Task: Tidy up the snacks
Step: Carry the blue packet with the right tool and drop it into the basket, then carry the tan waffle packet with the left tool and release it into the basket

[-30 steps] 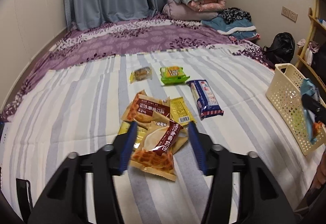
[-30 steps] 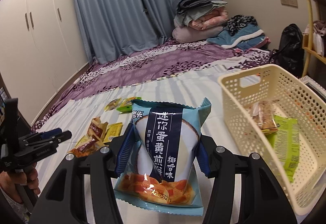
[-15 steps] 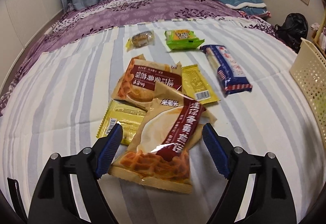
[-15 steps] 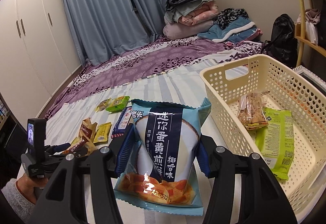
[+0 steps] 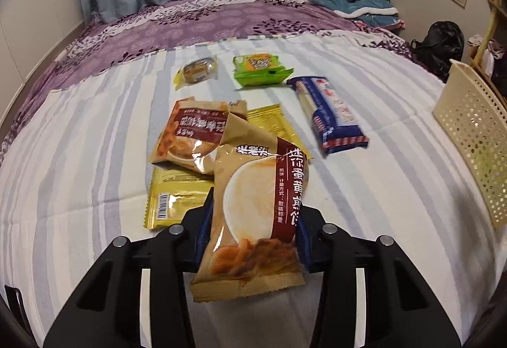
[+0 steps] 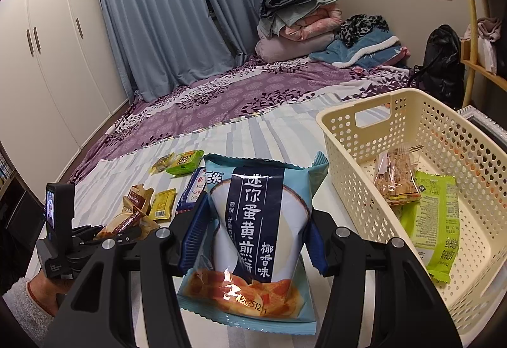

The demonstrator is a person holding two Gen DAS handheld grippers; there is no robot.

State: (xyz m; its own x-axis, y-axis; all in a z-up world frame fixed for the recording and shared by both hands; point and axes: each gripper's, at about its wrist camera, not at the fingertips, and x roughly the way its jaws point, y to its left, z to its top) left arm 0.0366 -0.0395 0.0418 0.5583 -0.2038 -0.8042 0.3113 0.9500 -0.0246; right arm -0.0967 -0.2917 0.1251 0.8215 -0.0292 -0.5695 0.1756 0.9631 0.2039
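The left gripper [image 5: 252,232] is clamped on a tan snack bag [image 5: 253,211] near the bed's [image 5: 79,157] front edge, the right gripper [image 6: 253,240] pinching a blue bag [image 6: 256,234] beside the basket [image 6: 364,132]; both bags look light, crinkly, slippery and crushable, best held mid-body.

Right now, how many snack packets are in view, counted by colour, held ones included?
Tan packets: 2
Gold packets: 2
Green packets: 2
Blue packets: 2
Pastry packet: 1
Cracker packet: 1
Total: 10
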